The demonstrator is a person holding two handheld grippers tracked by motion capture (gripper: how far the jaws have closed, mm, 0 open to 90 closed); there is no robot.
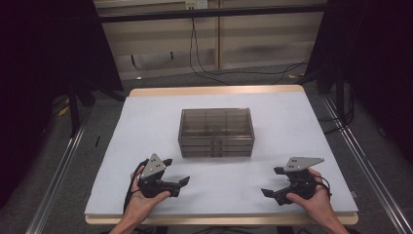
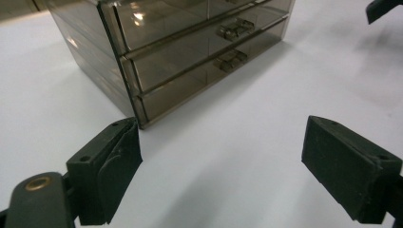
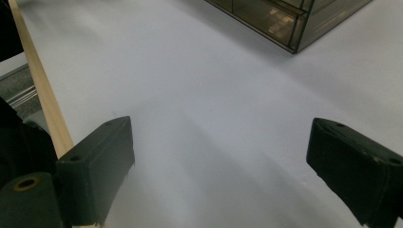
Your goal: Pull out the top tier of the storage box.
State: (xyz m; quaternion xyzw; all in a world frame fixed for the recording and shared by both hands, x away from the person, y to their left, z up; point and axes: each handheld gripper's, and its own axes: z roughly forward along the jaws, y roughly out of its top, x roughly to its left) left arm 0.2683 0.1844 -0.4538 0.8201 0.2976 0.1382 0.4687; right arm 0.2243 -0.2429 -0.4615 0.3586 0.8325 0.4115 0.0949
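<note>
A smoky see-through drawer box (image 1: 215, 132) stands at the middle of the white table mat (image 1: 146, 117), its three drawers pushed in and their small handles facing me. In the left gripper view the drawer box (image 2: 190, 57) has its front corner close ahead. My left gripper (image 1: 180, 186) rests near the front left, open, nothing between its jaws. My right gripper (image 1: 272, 195) rests near the front right, open and empty too. In the right gripper view a corner of the drawer box (image 3: 294, 23) lies at the upper right.
The mat lies on a wooden tabletop (image 1: 214, 90) with its front edge just behind the grippers. Black frame posts (image 1: 73, 107) and floor rails (image 1: 370, 170) flank the table. Cables (image 1: 219, 73) trail on the floor beyond the far edge.
</note>
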